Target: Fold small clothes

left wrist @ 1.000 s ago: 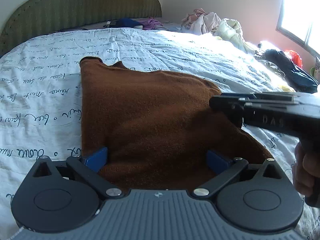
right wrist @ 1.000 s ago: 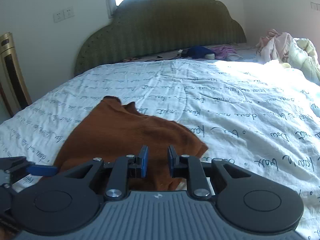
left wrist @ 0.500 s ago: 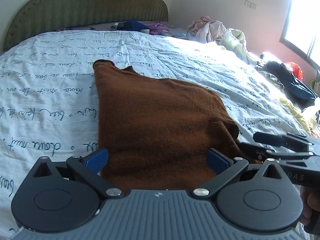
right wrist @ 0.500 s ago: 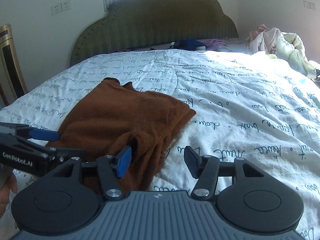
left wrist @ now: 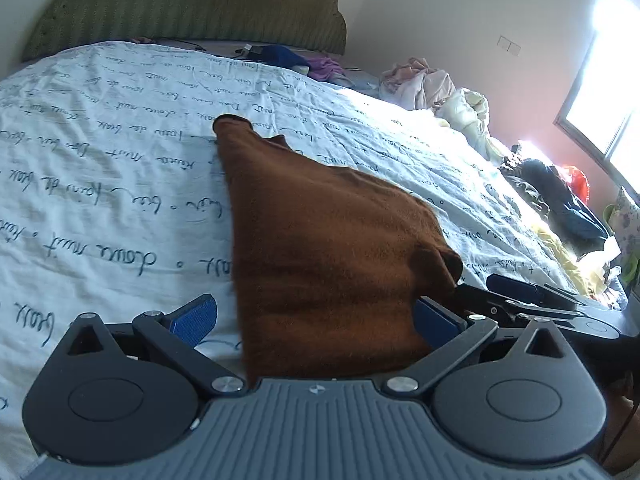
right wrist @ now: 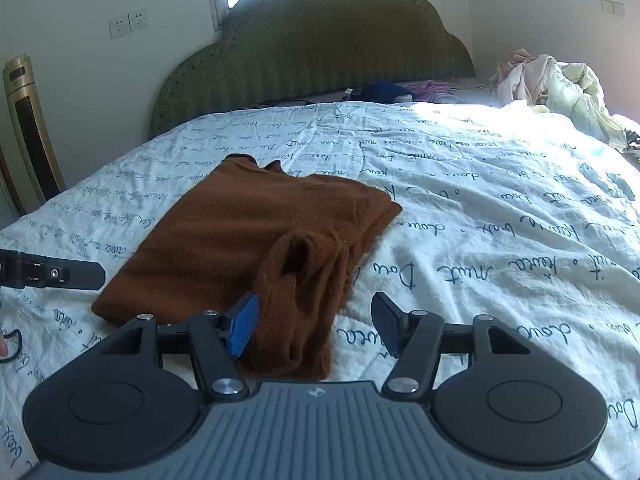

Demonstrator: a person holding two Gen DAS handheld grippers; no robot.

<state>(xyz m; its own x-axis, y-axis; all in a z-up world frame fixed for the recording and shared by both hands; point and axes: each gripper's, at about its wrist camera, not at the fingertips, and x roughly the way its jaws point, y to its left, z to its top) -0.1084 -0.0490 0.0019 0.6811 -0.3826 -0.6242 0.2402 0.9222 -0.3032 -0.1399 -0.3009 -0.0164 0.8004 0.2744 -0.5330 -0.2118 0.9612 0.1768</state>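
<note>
The right gripper's (right wrist: 314, 328) fingers stood wide apart, holding nothing, over the brown top's (right wrist: 256, 236) sleeve end, maybe ready to fold it. The left gripper (left wrist: 314, 318) gaped wide too. The top lay on the bedsheet (right wrist: 480, 200), whose curly writing was too hard to read.

The sweater (right wrist: 256, 232) lies flat on the bedspread (right wrist: 500, 216), its sleeve (right wrist: 304, 296) doubled over its right edge. The left gripper (left wrist: 316, 320) sits at its near hem, the right gripper (right wrist: 314, 330) straddling the sleeve end. Behind stands the headboard (right wrist: 320, 40); a heap of clothes (right wrist: 556, 84) lies far right.
</note>
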